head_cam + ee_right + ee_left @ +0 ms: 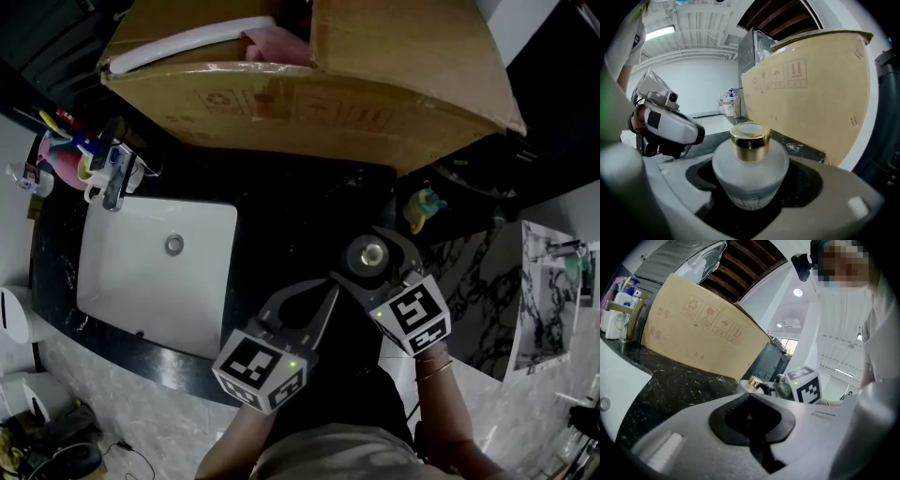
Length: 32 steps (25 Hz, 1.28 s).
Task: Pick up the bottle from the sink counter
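Bottle (372,255) stands upright on the dark marbled sink counter (281,187), in front of a big cardboard box (309,103). The box is open at the top, with something pink and a curved white piece inside. To the left lies the white sink (155,272), its basin holding only the drain. Your right gripper (358,253) has its jaws spread wide around the bottle's round frosted body, with dark gaps on both sides, so nothing is pinched yet. It looks lined up for the squeeze. Your left gripper (326,292) hangs just beside it, jaws pressed together and empty. By the tap, a pink cup (62,161) holds brushes. The bottle's neck wears a gold collar, and its contents cannot be told through the frosting.
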Motion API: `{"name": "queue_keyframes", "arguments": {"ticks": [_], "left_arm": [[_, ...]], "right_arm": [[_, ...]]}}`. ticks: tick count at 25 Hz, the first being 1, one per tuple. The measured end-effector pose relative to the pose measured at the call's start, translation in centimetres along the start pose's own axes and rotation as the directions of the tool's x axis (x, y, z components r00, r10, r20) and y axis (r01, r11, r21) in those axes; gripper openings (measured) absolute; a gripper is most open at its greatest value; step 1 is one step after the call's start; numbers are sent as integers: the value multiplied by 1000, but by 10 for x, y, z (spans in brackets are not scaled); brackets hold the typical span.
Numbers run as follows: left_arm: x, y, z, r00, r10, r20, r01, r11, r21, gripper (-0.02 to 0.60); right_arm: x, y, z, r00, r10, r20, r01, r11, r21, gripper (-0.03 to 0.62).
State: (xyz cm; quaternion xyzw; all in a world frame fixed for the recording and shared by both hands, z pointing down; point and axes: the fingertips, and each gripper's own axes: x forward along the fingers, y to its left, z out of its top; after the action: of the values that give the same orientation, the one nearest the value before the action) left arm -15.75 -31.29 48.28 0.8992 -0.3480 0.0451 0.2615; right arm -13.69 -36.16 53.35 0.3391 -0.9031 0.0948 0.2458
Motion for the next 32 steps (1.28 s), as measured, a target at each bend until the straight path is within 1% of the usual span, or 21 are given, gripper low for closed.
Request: {"name": "queue_keyframes", "arguments": {"ticks": [3, 13, 18, 21, 27, 32], "left_arm": [[-1, 1, 0, 1000, -7, -3, 7, 1000, 0, 0], [-5, 5, 2, 1000, -20, -2, 20, 1000, -3, 0], [-5, 5, 2, 1000, -26, -4, 26, 1000, -2, 0], [-7, 3, 3, 1000, -28, -5, 28, 1000, -1, 0], [-7, 1, 5, 1000, -5, 16, 5, 1000, -5, 0], [-8, -1, 10, 998, 40, 39, -40, 999, -3, 0]], "right_arm": [[4, 2, 0, 1000, 0, -14, 0, 1000, -3, 362], [11, -1, 5, 999, -43, -11, 43, 999, 14, 362], [10, -4, 3, 998, -60, -27, 61, 998, 13, 343], [10, -4, 5, 998, -68, -19, 68, 998, 13, 341], [9, -3, 3, 998, -57, -25, 57, 998, 14, 341], [7, -3, 1, 998, -46, -34, 46, 999, 3, 341]]}}
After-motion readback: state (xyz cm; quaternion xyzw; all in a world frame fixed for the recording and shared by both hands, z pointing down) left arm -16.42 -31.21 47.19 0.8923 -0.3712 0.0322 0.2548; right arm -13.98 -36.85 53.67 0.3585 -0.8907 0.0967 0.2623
